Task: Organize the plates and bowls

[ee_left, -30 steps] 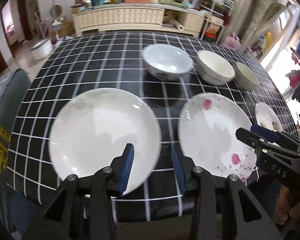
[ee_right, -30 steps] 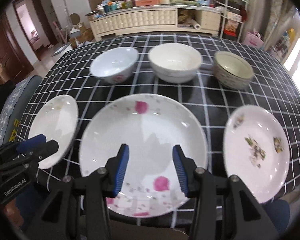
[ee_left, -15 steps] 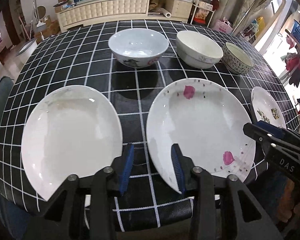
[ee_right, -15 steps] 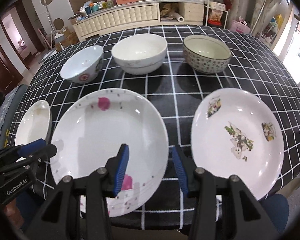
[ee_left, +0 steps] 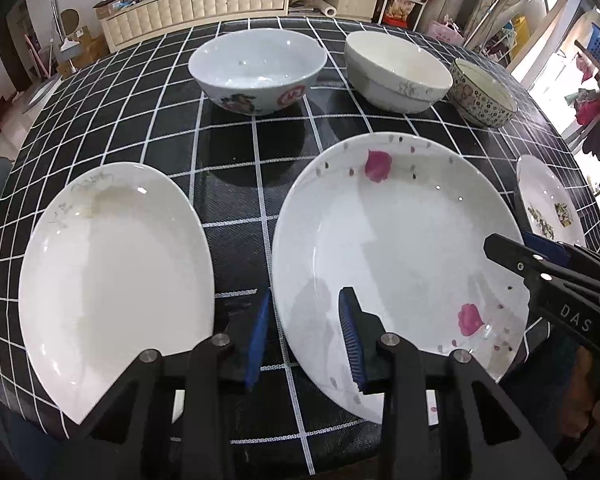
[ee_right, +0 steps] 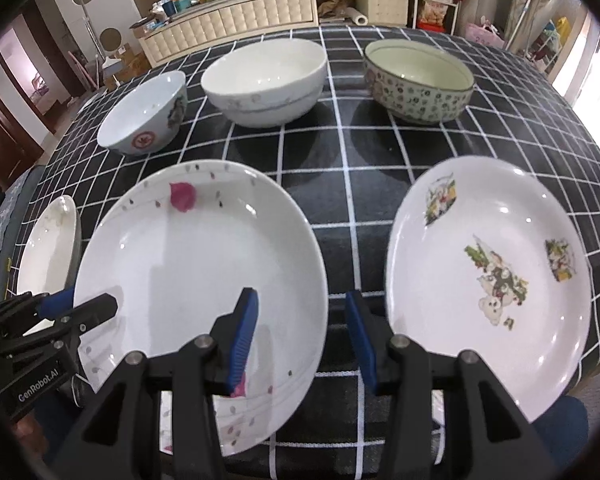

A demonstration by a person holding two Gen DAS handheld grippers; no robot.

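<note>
Three plates lie along the near table edge: a plain white plate (ee_left: 112,280), a pink-petal plate (ee_left: 396,248) (ee_right: 204,276) and a flower-print plate (ee_right: 484,272). Behind them stand a blue-white bowl (ee_left: 256,68), a white bowl (ee_left: 396,68) and a patterned bowl (ee_right: 418,80). My left gripper (ee_left: 306,340) is open and empty, straddling the petal plate's left rim. My right gripper (ee_right: 302,336) is open and empty, over the gap between the petal and flower plates, left finger above the petal plate.
The table wears a black cloth with white grid lines (ee_left: 148,112). A cream sideboard (ee_left: 204,0) with clutter stands beyond the far side. A chair back (ee_right: 4,256) sits at the left edge.
Both grippers have shifted right along the near edge. The left moved from the white plate to the petal plate's left rim; the right moved from the petal plate's middle toward the gap by the flower plate.
</note>
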